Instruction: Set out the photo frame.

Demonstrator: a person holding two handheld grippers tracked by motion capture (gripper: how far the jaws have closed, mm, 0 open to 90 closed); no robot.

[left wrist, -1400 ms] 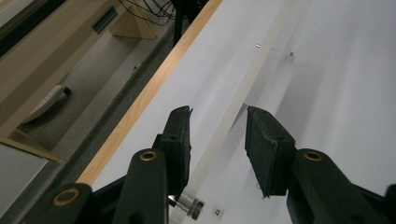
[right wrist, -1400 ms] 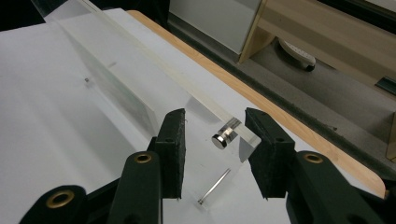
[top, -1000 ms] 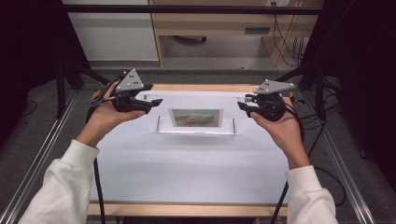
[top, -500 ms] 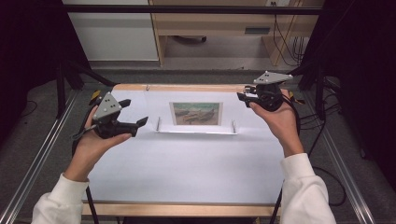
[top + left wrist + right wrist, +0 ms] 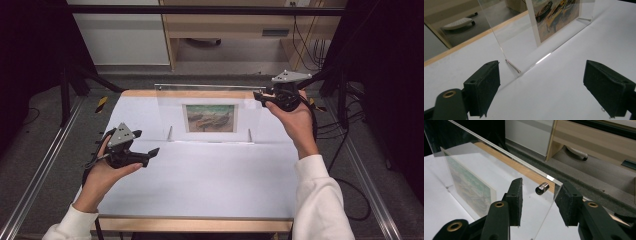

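A clear acrylic frame (image 5: pixel 210 117) with a painting print stands upright on two metal pins at the back of the white table (image 5: pixel 210 185). My right gripper (image 5: pixel 259 95) is at its upper right corner. In the right gripper view the panel (image 5: pixel 474 177) and its steel standoff bolt (image 5: pixel 542 188) sit between the jaws of my right gripper (image 5: pixel 539 200), which is shut on that corner. My left gripper (image 5: pixel 145 142) hovers low at the table's front left, apart from the frame. The left gripper's (image 5: pixel 549 87) jaws have just been opening and hold nothing; the frame (image 5: pixel 554 20) and a pin (image 5: pixel 512 66) lie ahead.
Metal rails (image 5: pixel 45 170) run along both sides of the table. A wooden cabinet (image 5: pixel 225 30) and a white panel (image 5: pixel 120 35) stand beyond the far edge. Cables (image 5: pixel 350 125) hang at the right. The table's wooden front edge (image 5: pixel 195 224) is near the person.
The frame has gone from lying low to standing upright under the right gripper. The left gripper opened, let go of the left corner, and dropped toward the front left.
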